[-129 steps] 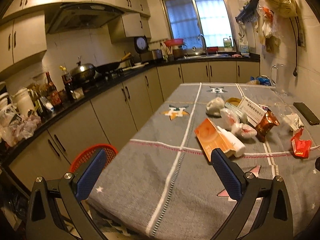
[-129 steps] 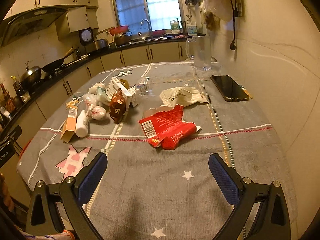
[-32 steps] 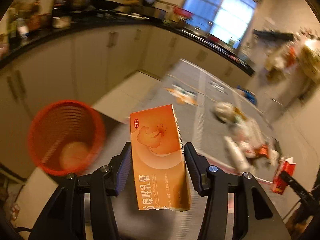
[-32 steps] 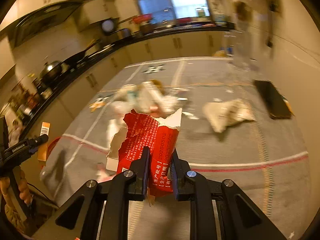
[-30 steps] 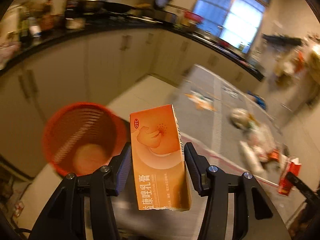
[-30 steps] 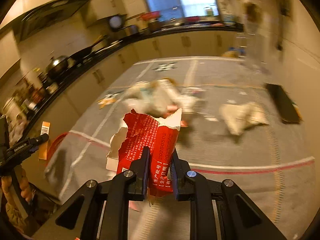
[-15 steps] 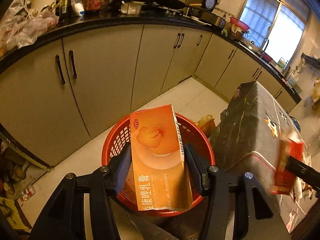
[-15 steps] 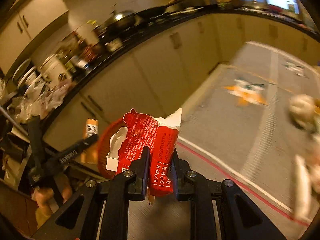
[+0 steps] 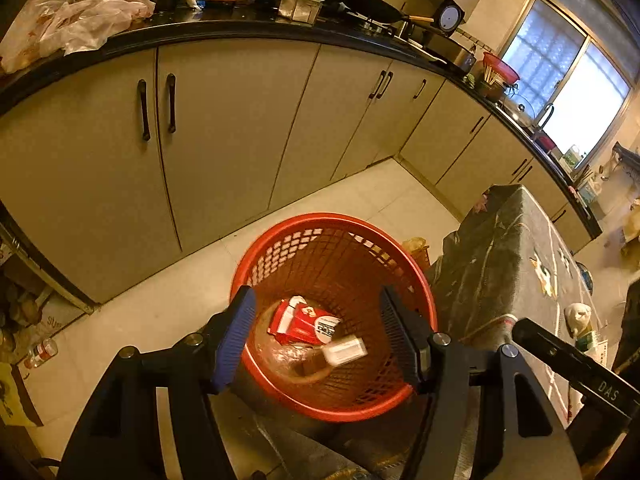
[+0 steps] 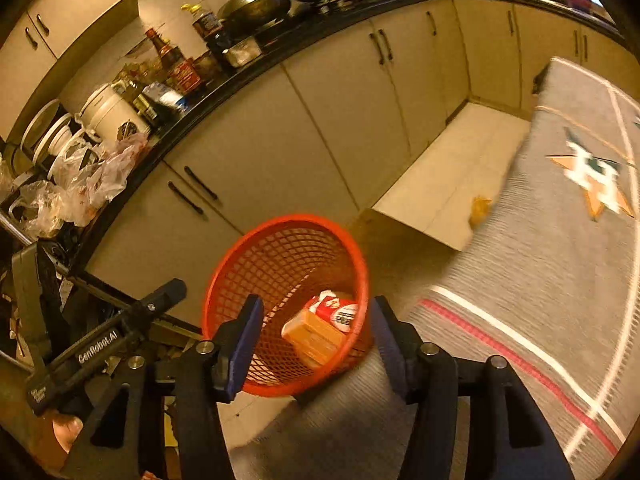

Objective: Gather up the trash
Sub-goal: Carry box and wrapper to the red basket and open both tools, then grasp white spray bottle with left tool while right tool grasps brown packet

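A red mesh basket [image 9: 320, 256] stands on the floor beside the table corner. My left gripper [image 9: 316, 292] hangs right above it, its jaws opening with nothing between the pads. Down in the basket lie the torn red wrapper [image 9: 304, 322] and the orange box [image 9: 345, 351], blurred and seen end-on. In the right wrist view the same basket [image 10: 280, 264] holds the orange box [image 10: 316, 336] and the red wrapper [image 10: 334, 310]. My right gripper [image 10: 316, 299] is over its near rim, jaws opening and empty. The left gripper [image 10: 120, 332] shows at the left there.
Beige cabinets [image 9: 224, 128] under a dark counter [image 9: 240, 28] crowded with bottles, a wok and plastic bags run behind the basket. The table with the grey cloth [image 10: 560, 260] is at the right, more trash [image 9: 578, 316] lying on it. A small bottle [image 9: 40, 354] lies on the floor.
Both grippers swung from the table to above the basket. Both let go: the orange box and the red wrapper now lie in the basket, and the jaws stand apart.
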`<state>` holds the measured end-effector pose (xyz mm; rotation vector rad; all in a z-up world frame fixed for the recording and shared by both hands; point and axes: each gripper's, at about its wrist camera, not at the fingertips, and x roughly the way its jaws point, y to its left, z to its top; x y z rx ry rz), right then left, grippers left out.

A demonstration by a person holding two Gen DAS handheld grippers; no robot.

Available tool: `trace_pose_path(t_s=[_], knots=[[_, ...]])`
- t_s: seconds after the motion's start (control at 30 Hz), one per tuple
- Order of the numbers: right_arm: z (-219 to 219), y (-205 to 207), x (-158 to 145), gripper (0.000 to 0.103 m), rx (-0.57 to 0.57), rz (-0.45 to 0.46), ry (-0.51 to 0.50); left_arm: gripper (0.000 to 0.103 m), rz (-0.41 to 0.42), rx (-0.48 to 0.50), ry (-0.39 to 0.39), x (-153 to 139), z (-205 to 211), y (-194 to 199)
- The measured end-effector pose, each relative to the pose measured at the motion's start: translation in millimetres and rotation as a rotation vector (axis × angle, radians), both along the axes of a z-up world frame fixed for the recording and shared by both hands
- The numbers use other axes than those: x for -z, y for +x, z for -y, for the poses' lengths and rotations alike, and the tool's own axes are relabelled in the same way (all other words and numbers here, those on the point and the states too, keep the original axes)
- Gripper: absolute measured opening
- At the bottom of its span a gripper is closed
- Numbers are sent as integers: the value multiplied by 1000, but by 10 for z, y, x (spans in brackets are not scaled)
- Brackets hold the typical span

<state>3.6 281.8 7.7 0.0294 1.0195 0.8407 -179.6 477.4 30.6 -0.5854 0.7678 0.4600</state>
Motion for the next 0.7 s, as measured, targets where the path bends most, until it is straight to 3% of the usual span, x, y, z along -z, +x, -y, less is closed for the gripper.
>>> trace_pose_path(t_s=[0.33, 0.7], knots=[[1118, -168, -237, 65, 154, 26, 59, 70, 35, 118, 49, -305, 736, 45], [2780, -492, -455, 71, 357, 101, 69, 75, 46, 361, 74, -561, 2078, 307]])
